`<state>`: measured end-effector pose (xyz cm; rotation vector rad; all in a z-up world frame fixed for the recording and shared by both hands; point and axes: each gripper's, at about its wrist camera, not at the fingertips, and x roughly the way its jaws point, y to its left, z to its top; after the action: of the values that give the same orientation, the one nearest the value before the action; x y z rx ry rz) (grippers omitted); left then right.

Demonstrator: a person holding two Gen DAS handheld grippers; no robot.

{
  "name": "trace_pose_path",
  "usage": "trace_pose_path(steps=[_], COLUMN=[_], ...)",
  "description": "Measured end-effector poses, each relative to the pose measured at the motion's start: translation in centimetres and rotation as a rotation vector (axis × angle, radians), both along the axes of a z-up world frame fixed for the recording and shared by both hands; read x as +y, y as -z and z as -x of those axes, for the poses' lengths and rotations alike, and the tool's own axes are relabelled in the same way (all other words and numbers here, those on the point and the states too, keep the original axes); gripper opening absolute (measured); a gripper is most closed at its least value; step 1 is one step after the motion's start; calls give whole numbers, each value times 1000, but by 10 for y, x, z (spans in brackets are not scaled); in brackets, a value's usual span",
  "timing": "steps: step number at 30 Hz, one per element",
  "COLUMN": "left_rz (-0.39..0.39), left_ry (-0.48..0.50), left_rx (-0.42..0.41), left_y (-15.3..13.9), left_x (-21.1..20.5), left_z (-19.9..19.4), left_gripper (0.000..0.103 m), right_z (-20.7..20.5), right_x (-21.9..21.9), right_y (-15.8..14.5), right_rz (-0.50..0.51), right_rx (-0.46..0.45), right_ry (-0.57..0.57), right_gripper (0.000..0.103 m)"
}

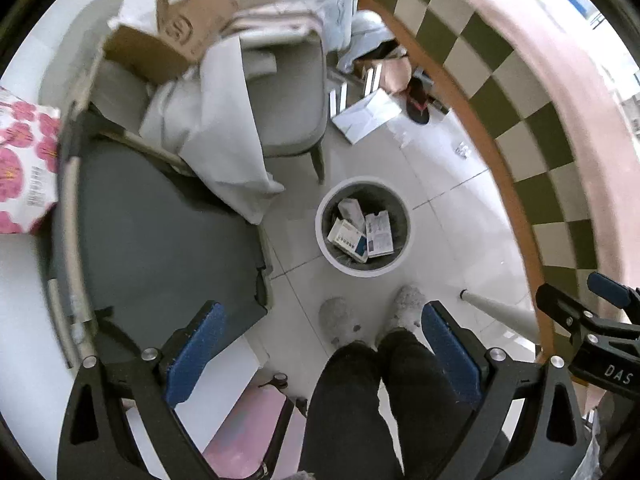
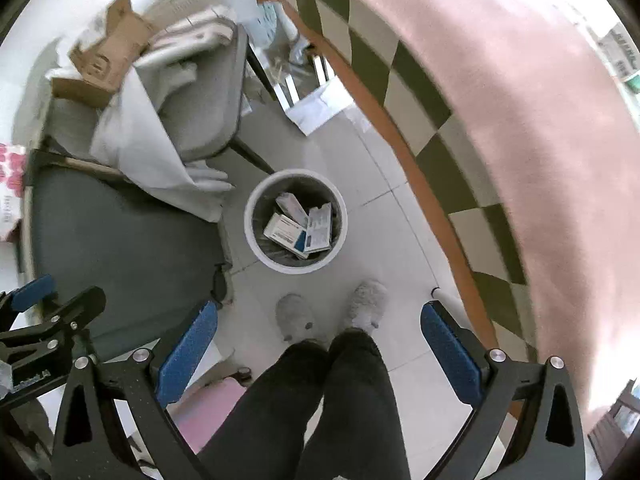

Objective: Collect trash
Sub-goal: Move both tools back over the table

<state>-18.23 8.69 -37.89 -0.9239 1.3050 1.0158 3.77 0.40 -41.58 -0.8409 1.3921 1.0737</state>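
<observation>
White bin: we see a round trash bin [image 1: 362, 268] standing on the pale tiled floor [image 1: 448, 216], just ahead of the person's grey slippers [image 1: 406, 306].
Trash: three small cardboard boxes [image 2: 298, 228] lie inside the bin, overlapping one another.
Left gripper [image 1: 320, 344]: our blue-padded fingers [image 1: 196, 344] are spread wide and hold nothing, high above the bin.
Right gripper [image 2: 316, 344]: likewise spread apart with nothing between the pads [image 2: 450, 350].
Surroundings: a grey chair [image 1: 288, 112] draped with white cloth [image 1: 212, 128], a brown carton [image 1: 176, 40] behind it, and a checkered table edge [image 1: 520, 100] to the right.
</observation>
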Motion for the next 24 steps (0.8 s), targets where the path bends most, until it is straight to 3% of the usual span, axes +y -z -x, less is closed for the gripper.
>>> trace_pose_path(steps=[6, 12, 15, 18, 24], left_rz=[-117, -224, -253, -275, -287], left_ry=[17, 101, 192, 320, 670], left_rx=[-10, 13, 1, -8, -59], left_y=[-72, -116, -131, -139, -152], left_x=[-2, 12, 15, 15, 6], left_z=[-20, -88, -148, -234, -424], left_gripper=[100, 101, 101, 102, 102], right_z=[-28, -100, -158, -238, -397], right_x=[-18, -30, -40, -61, -112], right_y=[-68, -119, -136, -147, -142], right_rz=[-108, -193, -218, -203, -129], right_rx=[73, 99, 72, 34, -38], right_ry=[95, 247, 330, 455, 661], right_gripper=[103, 103, 103, 103, 103])
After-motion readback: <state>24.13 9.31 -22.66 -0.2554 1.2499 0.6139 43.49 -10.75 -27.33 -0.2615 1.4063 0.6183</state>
